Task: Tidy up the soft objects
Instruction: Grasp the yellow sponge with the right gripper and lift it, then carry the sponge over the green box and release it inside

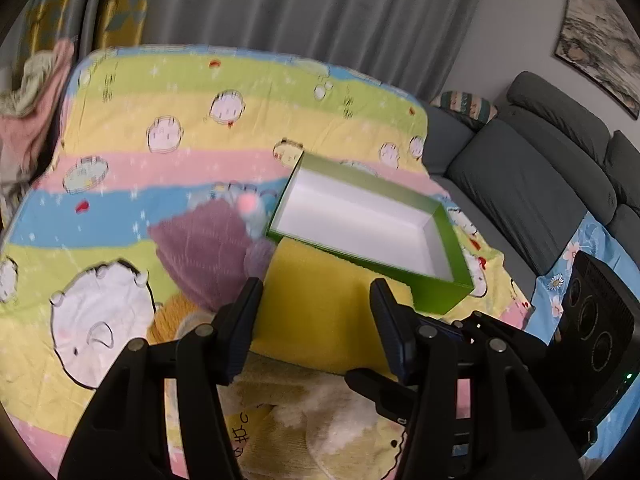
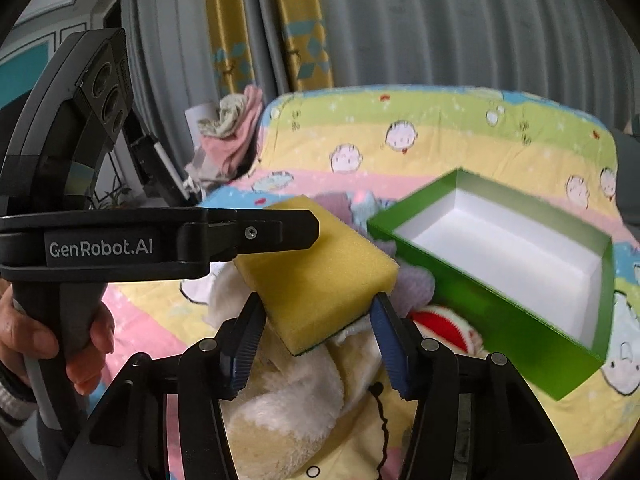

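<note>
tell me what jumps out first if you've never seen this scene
A yellow sponge held up between both grippers, the right gripper clamping its near end and the left gripper its side. Just beyond it an open green box with a bare white inside sits on the bright cartoon-print blanket. Plush toys lie under and around the sponge: a purple one by the box, a cream one below.

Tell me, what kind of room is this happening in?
Most likely a home living room: a grey sofa along the wall, long curtains behind, a framed picture hanging, and a cartoon-print blanket spread as the work surface.
</note>
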Action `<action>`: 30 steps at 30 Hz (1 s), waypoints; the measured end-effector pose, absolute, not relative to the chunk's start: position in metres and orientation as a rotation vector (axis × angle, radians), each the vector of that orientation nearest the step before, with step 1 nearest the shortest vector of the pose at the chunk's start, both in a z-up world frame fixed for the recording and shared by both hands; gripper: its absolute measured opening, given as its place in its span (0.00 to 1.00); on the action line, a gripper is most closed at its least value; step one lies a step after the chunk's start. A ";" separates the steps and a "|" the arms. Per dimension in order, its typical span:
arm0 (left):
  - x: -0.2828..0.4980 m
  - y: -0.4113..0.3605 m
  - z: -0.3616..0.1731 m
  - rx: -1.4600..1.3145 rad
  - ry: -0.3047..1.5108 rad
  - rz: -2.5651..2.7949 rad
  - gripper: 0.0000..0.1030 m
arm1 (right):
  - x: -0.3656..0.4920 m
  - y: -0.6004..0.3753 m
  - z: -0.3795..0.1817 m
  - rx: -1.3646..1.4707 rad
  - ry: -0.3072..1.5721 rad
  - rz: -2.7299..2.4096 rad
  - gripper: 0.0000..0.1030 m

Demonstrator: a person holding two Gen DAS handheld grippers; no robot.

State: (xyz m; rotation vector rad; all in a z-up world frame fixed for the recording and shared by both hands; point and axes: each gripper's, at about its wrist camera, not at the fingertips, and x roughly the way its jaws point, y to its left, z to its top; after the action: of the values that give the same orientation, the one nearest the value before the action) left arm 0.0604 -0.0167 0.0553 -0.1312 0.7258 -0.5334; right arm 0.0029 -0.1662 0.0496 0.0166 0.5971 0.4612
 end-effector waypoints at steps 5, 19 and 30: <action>0.053 -0.022 0.076 -0.108 0.674 -0.539 0.51 | -0.007 -0.172 0.070 0.022 0.541 0.450 0.54; 0.102 -0.112 0.086 0.008 0.661 -0.601 0.52 | 0.029 -0.242 0.081 0.091 0.520 0.319 0.54; 0.165 -0.172 0.049 0.044 0.773 -0.606 0.54 | 0.089 -0.292 0.045 0.154 0.658 0.235 0.55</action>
State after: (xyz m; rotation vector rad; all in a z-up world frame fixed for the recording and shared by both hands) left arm 0.1655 -0.1717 0.0493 0.0445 0.7735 -0.6062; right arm 0.0887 -0.2923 0.0453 0.1540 0.6578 0.2353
